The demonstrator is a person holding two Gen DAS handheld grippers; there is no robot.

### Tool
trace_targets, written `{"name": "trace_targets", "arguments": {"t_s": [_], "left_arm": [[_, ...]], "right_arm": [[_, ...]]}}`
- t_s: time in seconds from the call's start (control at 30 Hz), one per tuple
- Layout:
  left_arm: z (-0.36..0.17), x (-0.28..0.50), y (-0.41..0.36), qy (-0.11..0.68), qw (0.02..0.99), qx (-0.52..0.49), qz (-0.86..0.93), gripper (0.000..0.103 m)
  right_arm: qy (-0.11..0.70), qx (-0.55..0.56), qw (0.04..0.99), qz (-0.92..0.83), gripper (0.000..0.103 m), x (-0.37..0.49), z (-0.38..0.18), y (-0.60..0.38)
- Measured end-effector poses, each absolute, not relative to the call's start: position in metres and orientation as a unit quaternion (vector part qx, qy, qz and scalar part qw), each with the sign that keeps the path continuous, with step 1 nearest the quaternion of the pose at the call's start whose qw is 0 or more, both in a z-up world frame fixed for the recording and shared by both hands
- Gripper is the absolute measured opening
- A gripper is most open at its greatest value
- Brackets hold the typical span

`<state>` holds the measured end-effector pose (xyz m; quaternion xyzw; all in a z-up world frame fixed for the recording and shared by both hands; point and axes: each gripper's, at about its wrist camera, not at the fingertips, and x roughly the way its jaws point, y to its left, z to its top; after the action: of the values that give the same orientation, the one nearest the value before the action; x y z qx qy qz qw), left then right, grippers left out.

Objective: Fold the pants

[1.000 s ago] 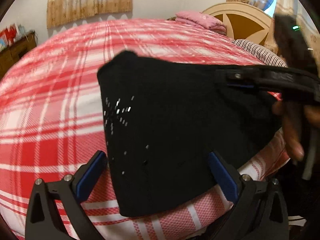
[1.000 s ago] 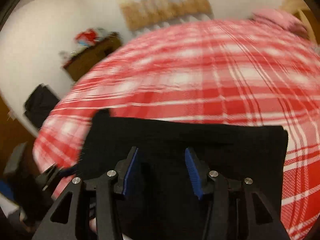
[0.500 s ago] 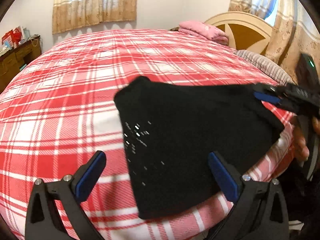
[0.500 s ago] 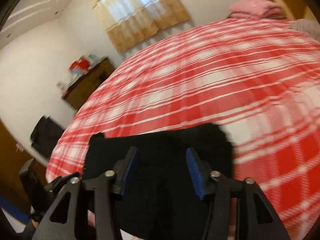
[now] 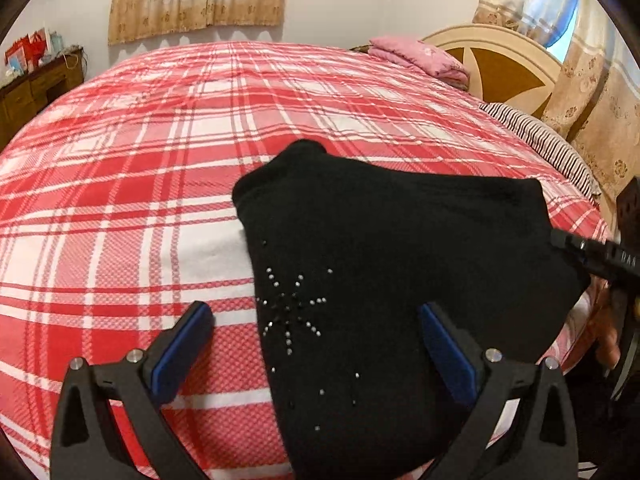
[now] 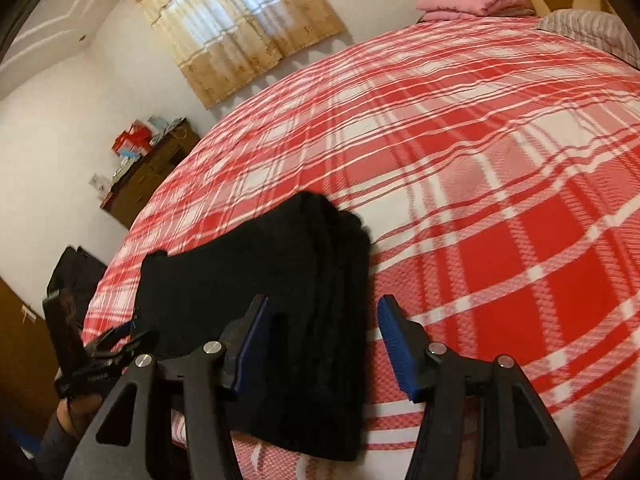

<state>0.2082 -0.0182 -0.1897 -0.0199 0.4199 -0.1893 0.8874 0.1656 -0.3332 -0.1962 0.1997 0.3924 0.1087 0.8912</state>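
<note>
The black pants (image 5: 380,260) lie folded into a thick pad on the red plaid bed (image 5: 160,160) near its front edge, with a rhinestone star (image 5: 292,308) on top. My left gripper (image 5: 314,312) hovers open over the pad's left part, one finger off its left edge and nothing pinched. In the right wrist view the pants (image 6: 280,264) show stacked layers. My right gripper (image 6: 323,304) stands open above their right edge, pads not pressing the cloth. The left gripper (image 6: 120,336) shows at the pad's far left, and the right gripper (image 5: 592,252) pokes in beside the pad's right corner.
A folded pink blanket (image 5: 416,56), a striped pillow (image 5: 536,136) and a cream headboard (image 5: 500,64) are at the bed's far right. A wooden dresser (image 6: 152,176) and a black bag (image 6: 76,276) stand by the left wall. A person's hand (image 5: 608,344) holds the right gripper.
The right gripper has drawn off the pants to their right edge with its jaws slightly wider. The left gripper has backed away a little. The pants now lie flat on the bed.
</note>
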Motion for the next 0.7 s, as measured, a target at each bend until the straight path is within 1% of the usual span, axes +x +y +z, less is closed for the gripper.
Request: {"name": "trace_targets", "arguments": {"t_s": [0.6,0.7], "left_arm": [[-0.191,0.222,-0.025,0.419,0.883,-0.011,-0.212,0.103],[-0.189,0.224,-0.025,0.418,0.881,-0.02,-0.221,0.103]], "right_arm": [[0.387,0.184,0.898,0.098,0.057,0.171,-0.202,-0.322],[0.385,0.187,0.898,0.101,0.054,0.169,-0.202,-0.325]]}}
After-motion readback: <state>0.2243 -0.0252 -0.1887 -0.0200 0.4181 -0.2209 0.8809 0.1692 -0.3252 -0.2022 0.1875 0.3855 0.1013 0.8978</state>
